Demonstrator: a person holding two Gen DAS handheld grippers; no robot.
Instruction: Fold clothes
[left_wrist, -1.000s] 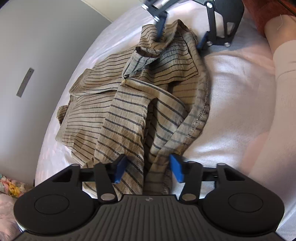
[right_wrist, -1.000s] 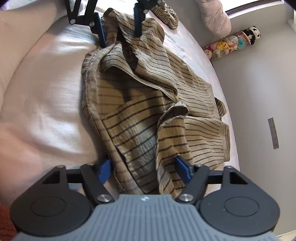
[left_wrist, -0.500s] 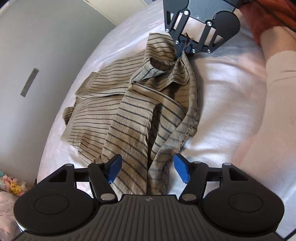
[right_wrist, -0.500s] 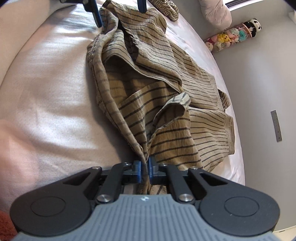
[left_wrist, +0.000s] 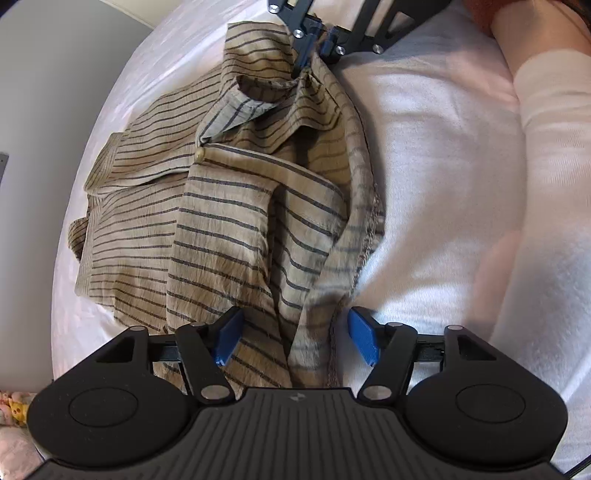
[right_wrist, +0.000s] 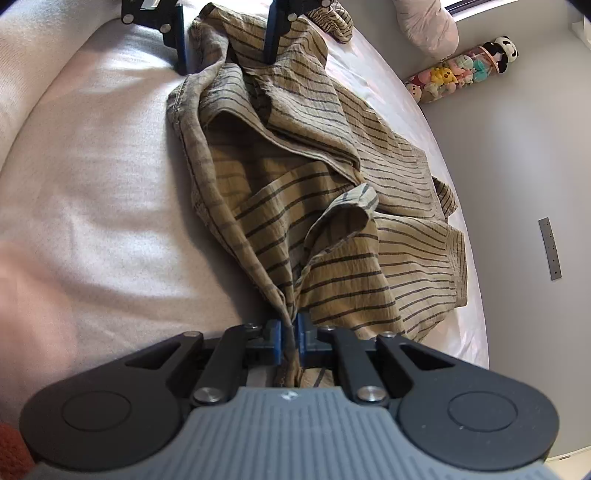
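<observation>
A tan shirt with dark stripes (left_wrist: 240, 221) lies crumpled on the white bed cover (left_wrist: 436, 155). My left gripper (left_wrist: 295, 339) straddles one end of the shirt; its jaws are closing, with bunched cloth between them, and the right blue pad stands clear of the fabric. At the opposite end, my right gripper (right_wrist: 290, 339) is shut on a pinched fold of the shirt (right_wrist: 332, 221) edge. Each view shows the other gripper at the far end: the right gripper (left_wrist: 317, 48) pinching cloth, the left gripper (right_wrist: 227, 44) with its fingers apart over the fabric.
A person's arm in a pale sleeve (left_wrist: 554, 155) lies along the bed's side. Plush toys (right_wrist: 461, 70) and a pink cushion (right_wrist: 424, 26) sit past the bed's far edge, on grey floor. A second striped piece (right_wrist: 332, 22) lies near the top.
The right gripper has closed on the shirt's edge and stayed there. The left gripper's jaws spread wider and shifted slightly along the cloth; the shirt looks a bit more drawn out between the two.
</observation>
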